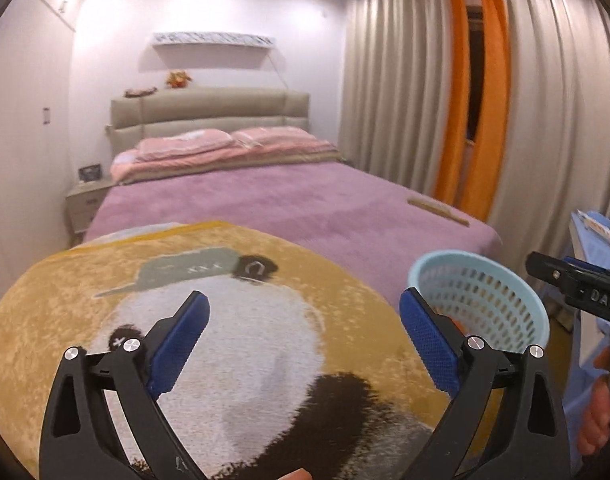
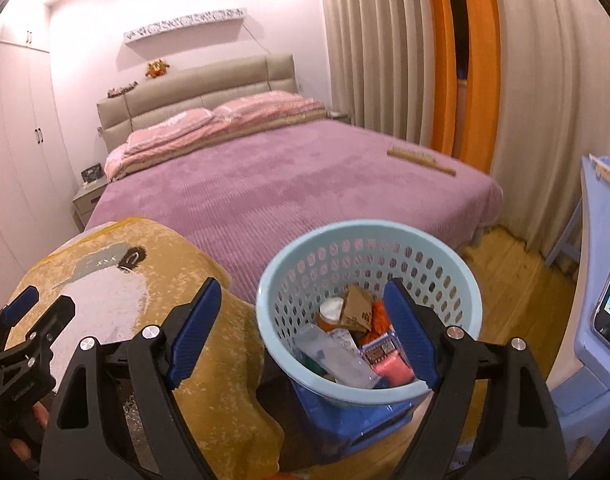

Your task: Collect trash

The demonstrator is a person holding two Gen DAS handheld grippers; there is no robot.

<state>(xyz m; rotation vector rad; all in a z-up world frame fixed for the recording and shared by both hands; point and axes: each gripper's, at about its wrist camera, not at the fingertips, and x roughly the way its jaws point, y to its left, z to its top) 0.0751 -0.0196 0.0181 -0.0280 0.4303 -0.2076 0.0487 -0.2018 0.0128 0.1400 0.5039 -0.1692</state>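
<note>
A light blue perforated basket (image 2: 369, 256) stands on a blue stool (image 2: 345, 420) beside the bed's foot. It holds trash: a cardboard piece (image 2: 357, 306), a clear plastic bottle (image 2: 333, 356), a pink packet (image 2: 393, 370) and other bits. My right gripper (image 2: 301, 308) is open and empty, just above and in front of the basket. My left gripper (image 1: 305, 316) is open and empty over the yellow panda blanket (image 1: 265, 360). The basket (image 1: 481, 300) shows at the right in the left wrist view. The left gripper (image 2: 33, 304) shows at the left edge of the right wrist view.
A bed with a purple cover (image 2: 285, 184) fills the middle, with a wooden brush (image 2: 421, 160) near its right edge. Curtains (image 2: 385, 60) hang at the right. A blue child's desk (image 2: 601, 280) stands at the far right. A nightstand (image 2: 89, 196) and a wardrobe (image 2: 17, 140) are at the left.
</note>
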